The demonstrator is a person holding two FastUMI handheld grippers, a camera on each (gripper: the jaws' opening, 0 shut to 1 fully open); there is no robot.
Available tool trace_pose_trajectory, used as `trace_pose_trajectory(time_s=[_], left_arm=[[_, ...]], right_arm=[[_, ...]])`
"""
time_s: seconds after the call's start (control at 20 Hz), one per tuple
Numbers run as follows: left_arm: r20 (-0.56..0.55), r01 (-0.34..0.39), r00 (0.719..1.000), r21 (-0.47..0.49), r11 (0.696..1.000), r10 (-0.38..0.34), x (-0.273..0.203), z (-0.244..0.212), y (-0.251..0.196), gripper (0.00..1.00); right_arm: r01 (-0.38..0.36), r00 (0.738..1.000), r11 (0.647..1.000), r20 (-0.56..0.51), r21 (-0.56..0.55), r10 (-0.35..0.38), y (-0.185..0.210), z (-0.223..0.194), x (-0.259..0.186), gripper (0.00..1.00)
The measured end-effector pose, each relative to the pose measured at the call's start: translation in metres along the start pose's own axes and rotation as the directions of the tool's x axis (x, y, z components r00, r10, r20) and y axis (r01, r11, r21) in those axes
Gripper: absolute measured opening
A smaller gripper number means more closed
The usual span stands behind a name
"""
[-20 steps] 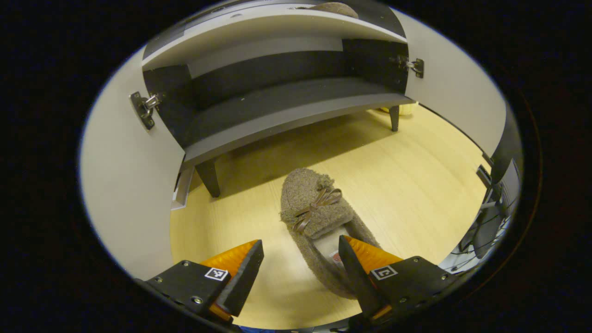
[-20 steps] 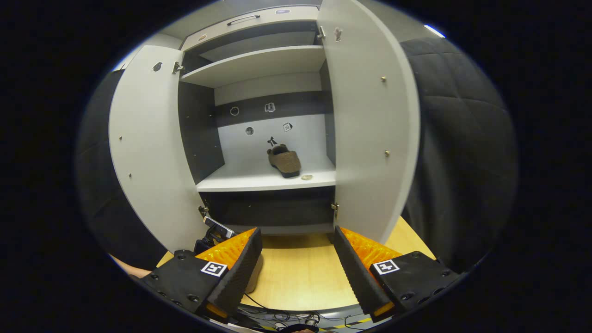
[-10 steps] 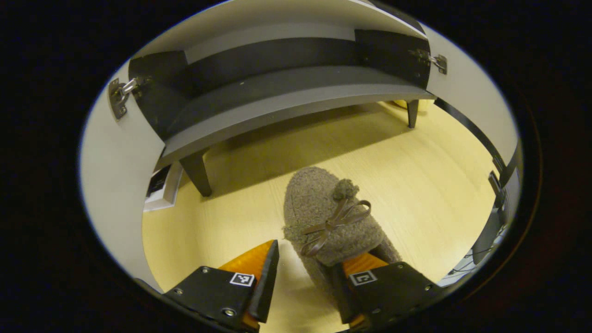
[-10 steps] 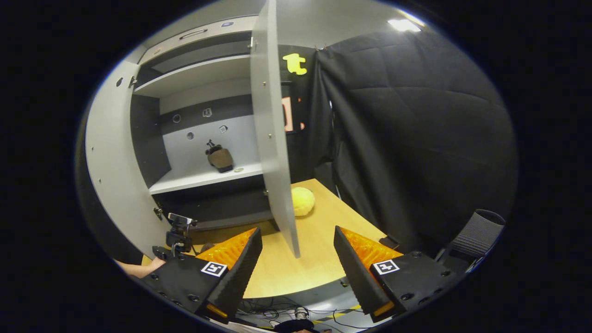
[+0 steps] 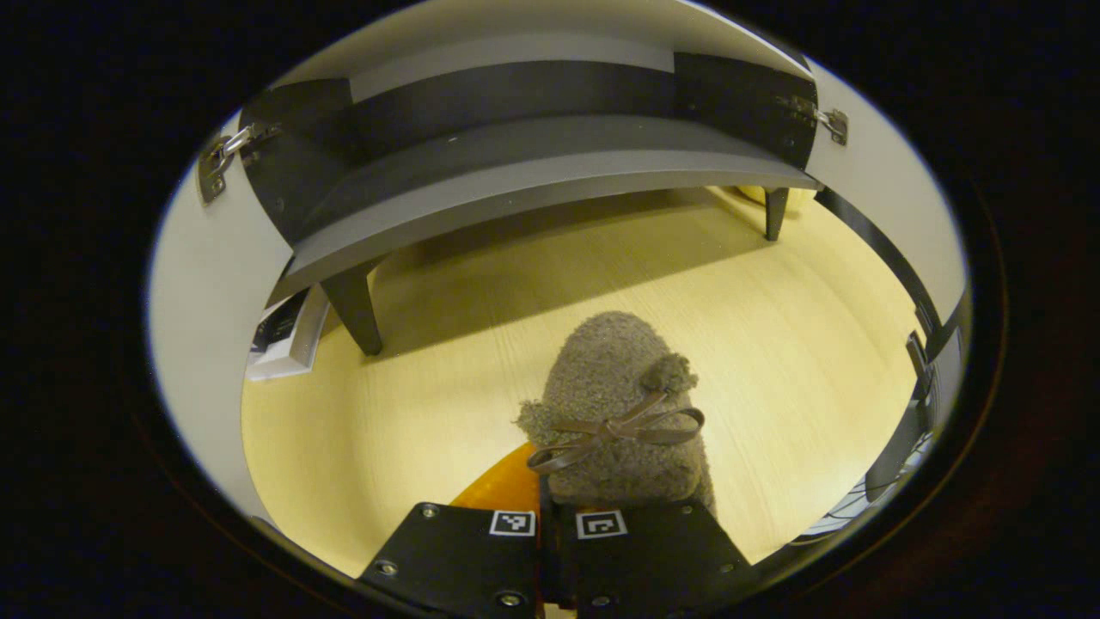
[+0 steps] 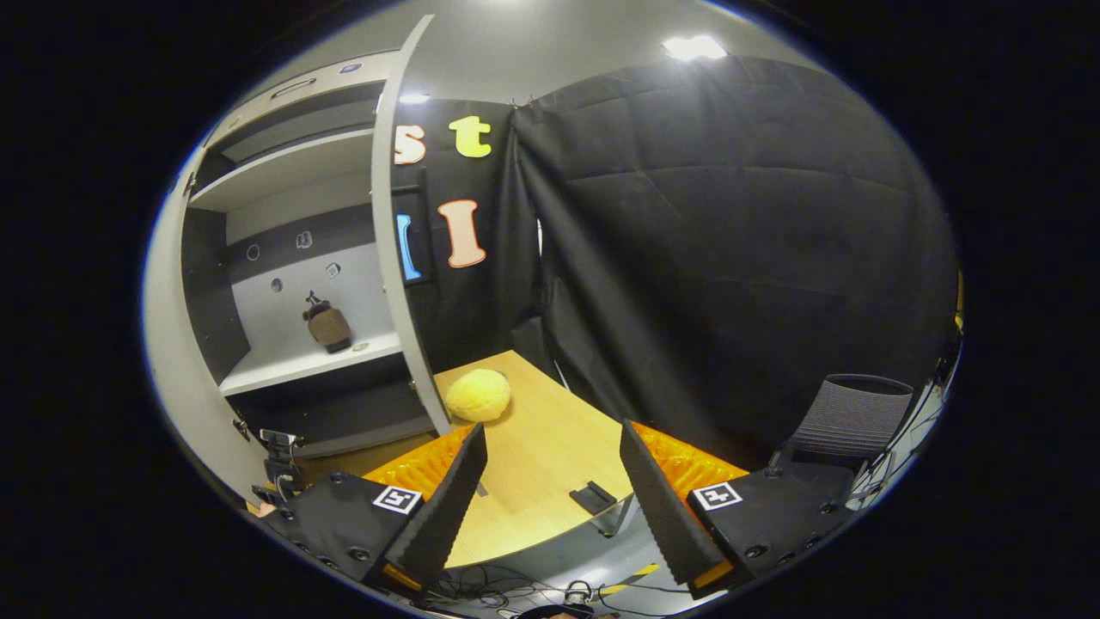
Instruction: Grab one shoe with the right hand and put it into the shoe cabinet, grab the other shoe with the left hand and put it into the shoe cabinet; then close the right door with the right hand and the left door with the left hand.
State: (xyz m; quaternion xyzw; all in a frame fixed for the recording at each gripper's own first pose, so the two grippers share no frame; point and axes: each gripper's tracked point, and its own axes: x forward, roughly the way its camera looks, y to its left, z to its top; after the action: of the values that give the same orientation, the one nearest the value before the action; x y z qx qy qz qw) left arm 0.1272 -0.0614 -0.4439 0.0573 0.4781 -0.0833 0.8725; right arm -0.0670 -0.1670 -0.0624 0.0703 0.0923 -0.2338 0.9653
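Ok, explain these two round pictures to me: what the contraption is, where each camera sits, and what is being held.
A person holds a two-finger gripper in each hand, and a fisheye camera rides on each one, looking along its fingers. In the left gripper view, the left gripper has closed on the heel end of a fuzzy brown shoe on the wooden floor, before the cabinet's bottom shelf. In the right gripper view, the right gripper is open and holds nothing. That view also shows the open shoe cabinet with the other shoe already on a shelf, and a yellow ball.
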Motion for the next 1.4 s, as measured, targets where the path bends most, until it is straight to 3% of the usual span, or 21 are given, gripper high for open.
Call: trace_pose_trajectory(time_s=[0.05,0.1,0.25,0.55,0.9,1.1,1.4], left_arm=[[-0.007,0.005,1.000,-0.006,1.000,-0.005,-0.001,-0.001,0.000,0.03],[-0.007,0.012,1.000,-0.015,1.000,-0.012,-0.004,-0.001,0.003,0.03],[0.004,0.012,1.000,-0.022,1.000,-0.012,-0.006,0.009,0.007,0.02],[0.028,-0.007,1.000,-0.037,0.999,0.009,-0.006,0.009,0.009,0.02],[0.061,-0.006,0.998,-0.085,0.996,0.011,-0.004,0.007,0.010,0.02],[0.141,0.027,0.990,-0.135,0.990,-0.008,-0.004,0.007,0.011,0.02],[0.245,-0.005,0.969,-0.139,0.990,0.039,-0.002,0.009,0.012,0.02]], right_arm=[[0.016,1.000,1.000,0.018,0.014,-0.016,-0.004,0.005,0.001,0.92],[0.037,0.999,0.999,0.034,0.022,-0.038,-0.014,0.011,0.003,0.99],[0.080,0.994,0.996,0.067,0.027,-0.082,-0.046,0.026,0.012,0.98],[0.084,0.992,0.996,0.093,0.035,-0.087,-0.074,0.055,0.053,0.98],[-0.009,0.997,1.000,0.072,0.016,0.008,-0.070,0.061,0.091,0.99],[-0.081,0.995,0.997,0.057,0.005,0.081,-0.052,0.070,0.122,0.99],[-0.178,0.983,0.984,0.051,-0.025,0.179,-0.025,0.071,0.153,0.99]])
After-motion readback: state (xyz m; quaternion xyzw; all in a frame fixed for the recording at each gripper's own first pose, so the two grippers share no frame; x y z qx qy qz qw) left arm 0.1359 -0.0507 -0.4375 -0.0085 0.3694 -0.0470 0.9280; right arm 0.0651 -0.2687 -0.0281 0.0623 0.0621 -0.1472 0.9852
